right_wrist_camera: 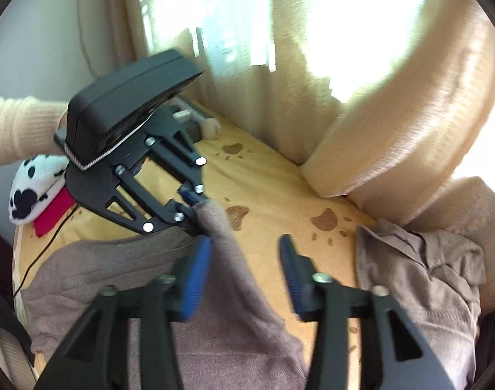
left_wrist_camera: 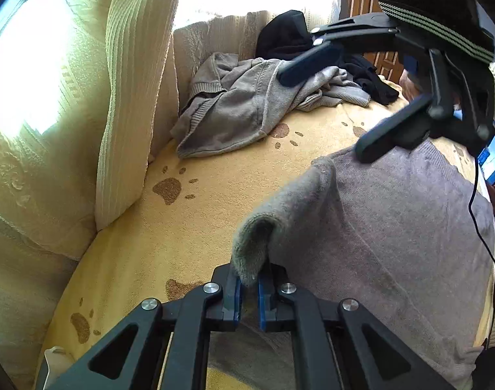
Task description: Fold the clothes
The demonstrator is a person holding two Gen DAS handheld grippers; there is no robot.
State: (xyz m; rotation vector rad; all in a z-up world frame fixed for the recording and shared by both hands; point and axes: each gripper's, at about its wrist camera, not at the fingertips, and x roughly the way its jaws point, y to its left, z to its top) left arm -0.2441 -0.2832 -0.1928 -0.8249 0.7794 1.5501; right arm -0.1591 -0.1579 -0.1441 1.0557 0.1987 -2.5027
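A mauve-grey sweater (left_wrist_camera: 394, 227) is being spread over a yellow blanket (left_wrist_camera: 189, 227) printed with brown paw marks, which is covering a couch seat. 1 corner of the sweater is being pinched by the left gripper (left_wrist_camera: 249, 287): the fabric is rising from the seat in a raised ridge and its rolled tip is sitting directly between the 2 blue-padded jaws, which are clenched on it. In the right wrist view the same left gripper (right_wrist_camera: 195, 209) is being seen from the side, with the cloth hanging down from its tips to the rest of the sweater (right_wrist_camera: 234, 334) below.

The right gripper (right_wrist_camera: 244, 279) is being held above the sweater with its jaws released and spread wide; the lifted strip of fabric is passing just beside its left pad, while nothing is being gripped between the pads. In the left wrist view the right gripper (left_wrist_camera: 341, 107) is hovering over the sweater's far edge, apart from the cloth.

A crumpled taupe garment (left_wrist_camera: 247, 104) and a black garment (left_wrist_camera: 289, 35) are lying piled at the far end of the seat, against cream cushions (left_wrist_camera: 130, 97). A spotted black-and-white plush (right_wrist_camera: 36, 188) is lying at the blanket's edge.
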